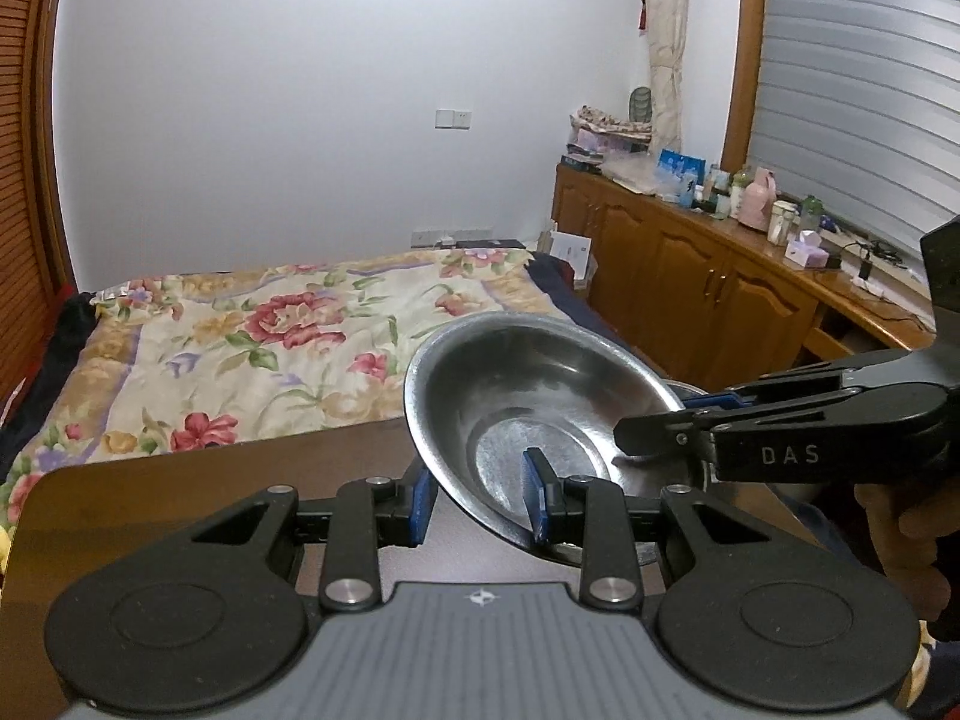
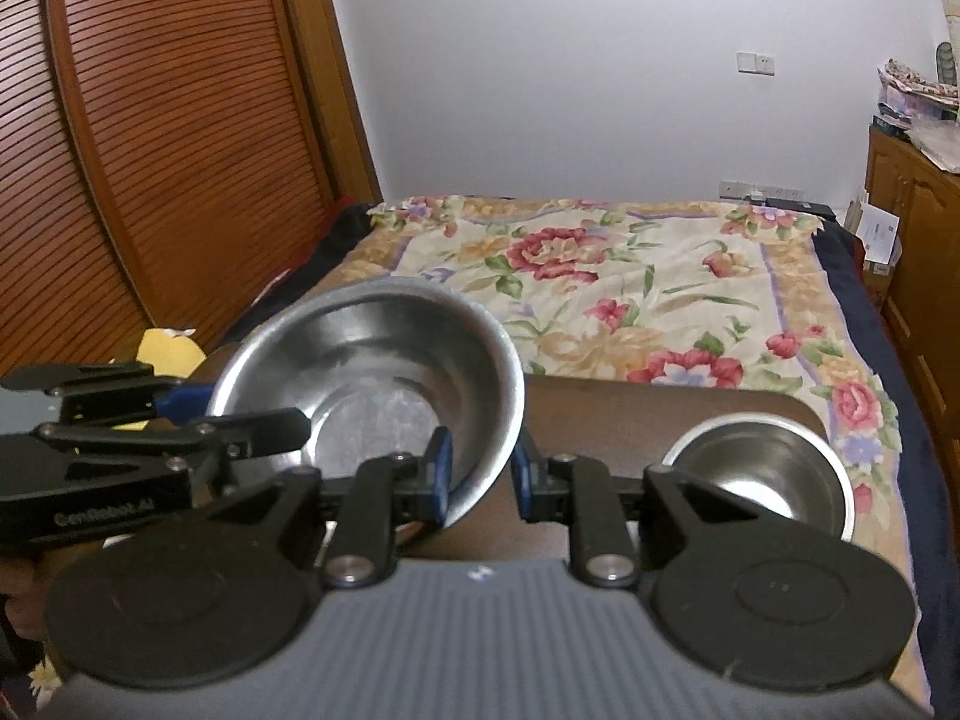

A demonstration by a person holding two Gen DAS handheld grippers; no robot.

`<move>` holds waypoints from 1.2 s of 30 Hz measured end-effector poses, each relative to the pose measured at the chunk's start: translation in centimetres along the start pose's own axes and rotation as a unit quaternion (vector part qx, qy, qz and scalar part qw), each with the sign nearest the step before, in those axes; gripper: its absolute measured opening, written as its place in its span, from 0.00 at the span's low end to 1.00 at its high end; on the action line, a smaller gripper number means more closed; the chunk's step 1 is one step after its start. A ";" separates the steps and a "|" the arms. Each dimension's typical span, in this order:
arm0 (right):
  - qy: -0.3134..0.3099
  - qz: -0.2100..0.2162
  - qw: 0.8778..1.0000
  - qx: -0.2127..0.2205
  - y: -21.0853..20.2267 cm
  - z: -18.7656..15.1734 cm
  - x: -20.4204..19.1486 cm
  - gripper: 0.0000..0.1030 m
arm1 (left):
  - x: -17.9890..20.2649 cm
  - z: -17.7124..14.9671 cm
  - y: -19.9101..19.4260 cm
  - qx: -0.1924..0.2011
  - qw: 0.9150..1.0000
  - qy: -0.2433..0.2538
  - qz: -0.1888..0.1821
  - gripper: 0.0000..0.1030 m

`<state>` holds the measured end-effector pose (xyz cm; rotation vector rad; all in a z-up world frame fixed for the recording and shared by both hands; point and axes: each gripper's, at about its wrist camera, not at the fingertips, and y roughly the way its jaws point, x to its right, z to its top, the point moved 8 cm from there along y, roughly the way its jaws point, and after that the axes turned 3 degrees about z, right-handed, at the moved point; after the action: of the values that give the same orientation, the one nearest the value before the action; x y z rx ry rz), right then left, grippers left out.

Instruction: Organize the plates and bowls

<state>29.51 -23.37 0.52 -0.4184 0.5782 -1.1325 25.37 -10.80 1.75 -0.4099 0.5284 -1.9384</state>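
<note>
A large steel bowl (image 1: 528,396) is held tilted above the brown table (image 1: 180,480) by both grippers. My left gripper (image 1: 480,507) straddles its near rim, one blue pad inside and one outside, with a gap at the outer pad. My right gripper (image 2: 480,477) straddles the opposite rim (image 2: 480,420) the same way; it also shows in the left wrist view (image 1: 672,420). A smaller steel bowl (image 2: 759,474) sits upright on the table's right end (image 2: 630,420). The left gripper shows in the right wrist view (image 2: 240,414).
A bed with a floral quilt (image 2: 600,276) lies just beyond the table. A slatted wooden wardrobe (image 2: 150,150) stands at the left. A wooden cabinet (image 1: 690,264) with bottles and boxes runs along the right wall. Something yellow (image 2: 168,351) lies beside the table's left end.
</note>
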 end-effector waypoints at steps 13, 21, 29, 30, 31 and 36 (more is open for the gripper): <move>0.012 0.023 1.000 -0.002 -3.0 -2.9 -1.8 0.22 | 1.5 -3.1 -3.6 -0.001 1.000 -0.002 -0.001 0.31; 0.025 0.035 0.999 0.006 -5.0 -4.6 -2.3 0.22 | 2.2 -4.7 -5.7 0.003 1.000 -0.015 -0.003 0.31; 0.029 0.066 0.997 0.006 -6.3 -6.1 -3.4 0.22 | 2.6 -6.5 -7.8 -0.005 1.000 -0.007 -0.002 0.31; 0.028 0.069 0.997 0.006 -6.5 -6.4 -3.7 0.22 | 2.7 -6.8 -7.8 -0.007 1.000 -0.006 -0.002 0.31; 0.030 0.072 0.997 0.004 -6.7 -6.7 -3.8 0.22 | 2.8 -7.1 -7.8 -0.010 1.000 -0.005 -0.003 0.31; 0.029 0.073 0.997 0.001 -7.1 -8.2 -4.3 0.22 | 3.1 -9.2 -7.3 -0.027 1.000 -0.006 -0.012 0.31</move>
<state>17.99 -22.21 -0.86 -0.3366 0.6489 -1.0077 13.95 -9.29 -1.95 -0.4633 0.5711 -1.9463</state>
